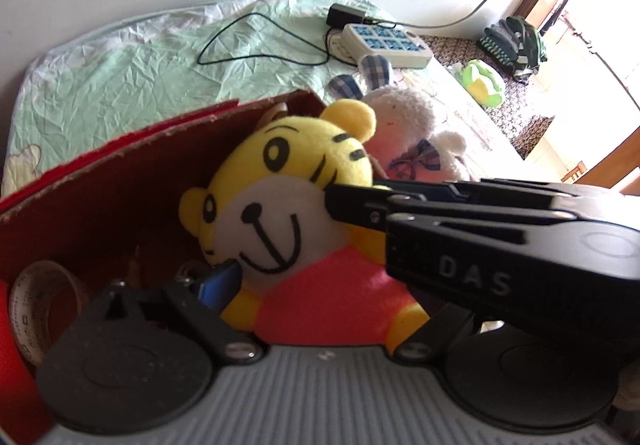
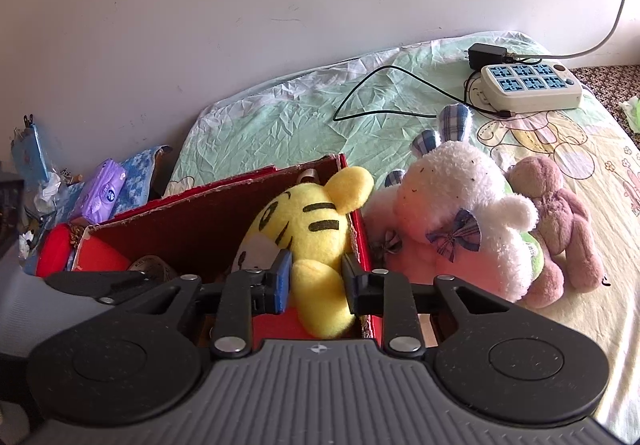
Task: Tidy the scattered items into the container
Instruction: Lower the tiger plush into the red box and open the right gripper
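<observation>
Tiger plush [image 2: 308, 229] head toward far wall

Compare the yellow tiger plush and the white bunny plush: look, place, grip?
The yellow tiger plush is black-striped with a red shirt; the white bunny plush has plaid ears and a bow. The tiger sits in the red box; the bunny lies on the bed beside it. The right gripper clamps the tiger's arm; the bunny is untouched. Both are soft toys.

A home bedroom: a bed under a cartoon-print sheet [image 2: 280, 113], soft toys [image 2: 460, 221], a power strip [image 2: 532, 87]
</observation>
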A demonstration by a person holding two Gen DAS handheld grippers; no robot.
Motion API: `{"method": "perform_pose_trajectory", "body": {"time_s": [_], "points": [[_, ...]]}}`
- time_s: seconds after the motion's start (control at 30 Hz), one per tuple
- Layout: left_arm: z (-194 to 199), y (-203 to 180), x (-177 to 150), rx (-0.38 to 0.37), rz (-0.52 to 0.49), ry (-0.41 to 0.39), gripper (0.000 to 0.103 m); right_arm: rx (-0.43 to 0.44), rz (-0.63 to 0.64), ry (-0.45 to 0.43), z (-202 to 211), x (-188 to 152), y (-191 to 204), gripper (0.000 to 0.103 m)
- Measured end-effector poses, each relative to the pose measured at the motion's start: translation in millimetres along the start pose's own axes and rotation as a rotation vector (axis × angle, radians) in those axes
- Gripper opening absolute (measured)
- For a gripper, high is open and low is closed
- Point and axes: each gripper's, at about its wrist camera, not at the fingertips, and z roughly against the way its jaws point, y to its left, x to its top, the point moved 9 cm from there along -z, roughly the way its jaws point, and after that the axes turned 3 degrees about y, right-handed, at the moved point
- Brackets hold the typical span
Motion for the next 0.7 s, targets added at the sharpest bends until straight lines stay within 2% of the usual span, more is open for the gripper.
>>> {"method": "perform_pose_trajectory", "body": {"time_s": [0.07,0.17,0.3,0.7], "points": [[7,-3,-1,-0.001,-0.004,-0.020,0.089,-0.006,0.007,-0.001,0,0,1,0.027],[9,0,-6,0.055,-0.004,-0.018,0.089,-0.007,0.005,-0.005,2,1,1,0.027],[15,5,-10,0.089,0.018,-0.030,0.089,-0.001,0.001,-0.033,13,2,2,0.030],[31,8,-11,0.288,0.023,-0.069,0.089,0.016,0.017,-0.064,37,-9,3,0.031]]}}
